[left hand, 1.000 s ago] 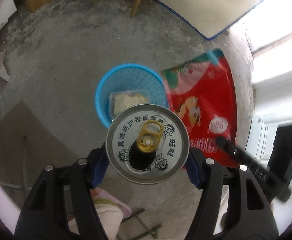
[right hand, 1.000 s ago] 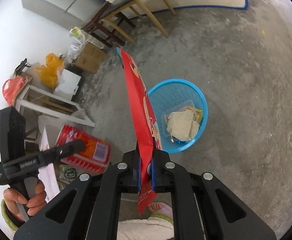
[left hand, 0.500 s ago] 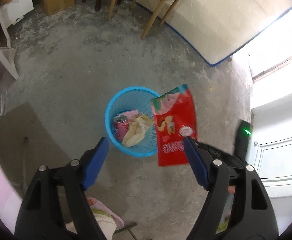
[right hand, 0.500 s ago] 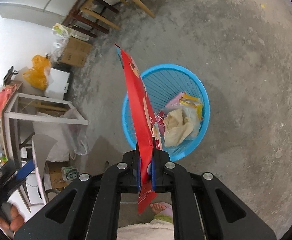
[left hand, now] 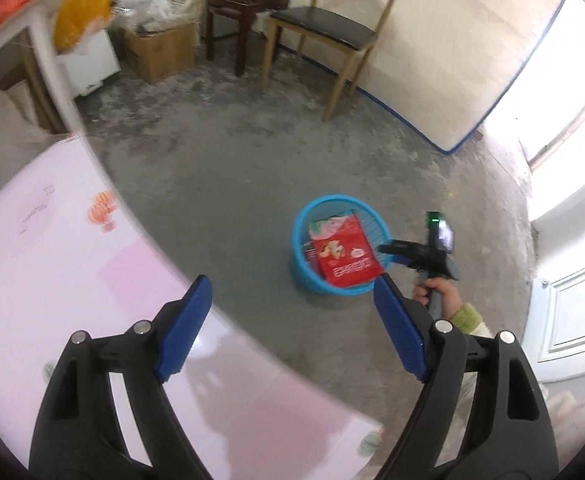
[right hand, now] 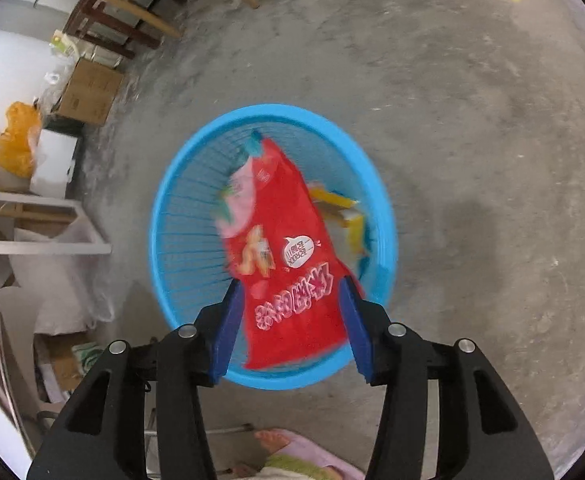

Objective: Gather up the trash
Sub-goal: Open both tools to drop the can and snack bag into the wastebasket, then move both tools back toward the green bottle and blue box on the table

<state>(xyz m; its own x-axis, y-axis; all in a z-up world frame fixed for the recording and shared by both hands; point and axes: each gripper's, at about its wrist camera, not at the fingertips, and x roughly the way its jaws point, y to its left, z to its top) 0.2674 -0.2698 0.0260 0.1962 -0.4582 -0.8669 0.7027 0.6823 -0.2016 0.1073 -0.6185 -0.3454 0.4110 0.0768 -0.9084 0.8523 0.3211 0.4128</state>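
Two grippers are showing, and both are standing with their jaws apart. Starting at the right gripper [right hand: 288,320], its jaws are spreading at this instant, and the red snack bag [right hand: 288,264] is lying between the blue pads without either pad visibly pressing on it; the bag is blurred, so it is probably dropping free. Its long axis is running straight away from the gripper, down into the blue basket [right hand: 164,216], with the far end pointing at the basket's back wall and the near end overlapping the front rim. In the left wrist view the same bag [left hand: 346,250] is sitting across the basket [left hand: 298,236], with the right gripper [left hand: 384,252] just beside the rim and a hand [left hand: 440,294] gripping its handle. Yellow and pale scraps are already lying deeper in the basket, partly hidden by the bag.

Moving outward, the left gripper [left hand: 292,320] is widening too, with nothing between its pads, and is hanging well apart from the basket, over the edge of a pink patterned table [left hand: 72,280]. So the right hand is much the nearer one to the basket, while the left is probably the freer one to seek more trash; none is showing on the bare part of that tabletop
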